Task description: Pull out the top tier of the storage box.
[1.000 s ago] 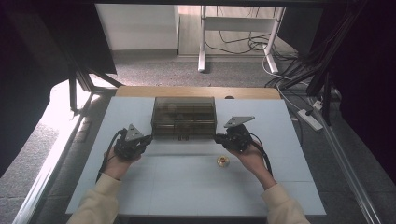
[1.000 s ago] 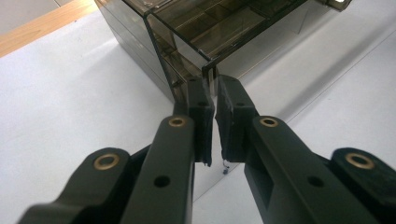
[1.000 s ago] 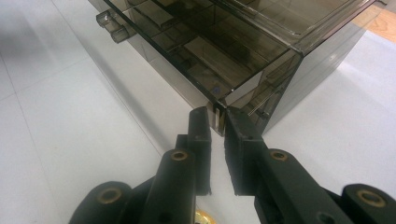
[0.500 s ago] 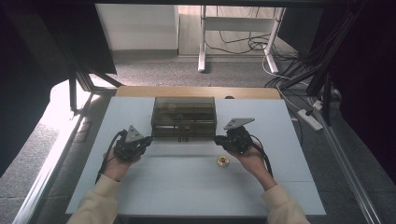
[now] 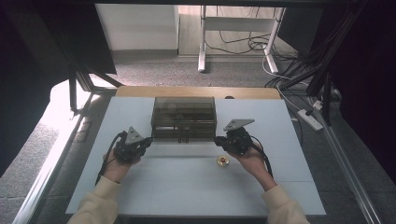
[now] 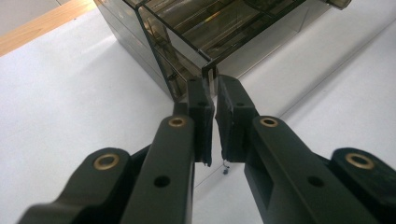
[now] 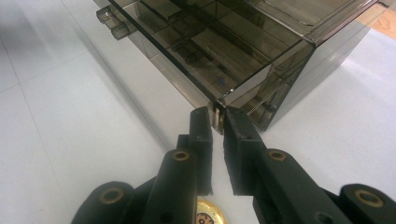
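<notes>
Between the earlier frames and this one, the smoky drawer box [image 5: 183, 117] kept its place at the middle of the white table [image 5: 280, 186], while both grippers had edged slightly nearer its front. Its drawer [image 7: 201, 42] stood pulled out a little, showing dividers inside. No brand, label or writing could be read on it. The left gripper [image 6: 215, 100] had its jaws nearly shut, pinching the drawer's front left corner edge. The right gripper [image 7: 217, 116] was likewise clamped on the front right corner. A small round gold piece [image 5: 222, 161] lay on the table just below the right gripper; its markings were too small to read.
</notes>
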`<state>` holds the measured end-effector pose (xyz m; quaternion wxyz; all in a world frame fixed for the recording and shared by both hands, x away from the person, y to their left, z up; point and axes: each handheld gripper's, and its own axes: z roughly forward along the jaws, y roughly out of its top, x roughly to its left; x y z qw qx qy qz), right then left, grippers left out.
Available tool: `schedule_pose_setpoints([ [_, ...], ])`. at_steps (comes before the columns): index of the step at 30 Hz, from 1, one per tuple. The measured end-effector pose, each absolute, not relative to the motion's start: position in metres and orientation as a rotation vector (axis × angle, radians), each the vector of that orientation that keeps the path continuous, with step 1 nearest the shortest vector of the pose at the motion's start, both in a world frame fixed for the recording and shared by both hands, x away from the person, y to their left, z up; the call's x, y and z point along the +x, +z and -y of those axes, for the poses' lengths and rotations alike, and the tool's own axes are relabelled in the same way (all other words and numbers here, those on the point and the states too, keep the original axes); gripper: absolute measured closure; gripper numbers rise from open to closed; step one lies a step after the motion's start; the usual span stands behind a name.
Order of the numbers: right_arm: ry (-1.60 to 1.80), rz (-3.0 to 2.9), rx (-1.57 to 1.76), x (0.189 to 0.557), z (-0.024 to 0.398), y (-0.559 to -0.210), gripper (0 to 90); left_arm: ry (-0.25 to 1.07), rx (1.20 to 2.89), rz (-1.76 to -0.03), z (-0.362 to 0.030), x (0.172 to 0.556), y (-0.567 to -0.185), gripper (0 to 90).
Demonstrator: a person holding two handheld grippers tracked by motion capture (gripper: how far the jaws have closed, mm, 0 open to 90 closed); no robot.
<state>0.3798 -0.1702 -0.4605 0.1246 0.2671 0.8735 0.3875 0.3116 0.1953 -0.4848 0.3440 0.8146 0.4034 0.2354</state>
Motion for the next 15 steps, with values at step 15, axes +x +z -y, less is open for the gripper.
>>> schedule_pose_setpoints([
  [15, 1.117, -2.564, 0.769, 0.3760, 0.1706, -0.4592, 81.5, 0.617, 2.124, -1.047, -0.1942, 0.3059, -0.4847, 83.3],
])
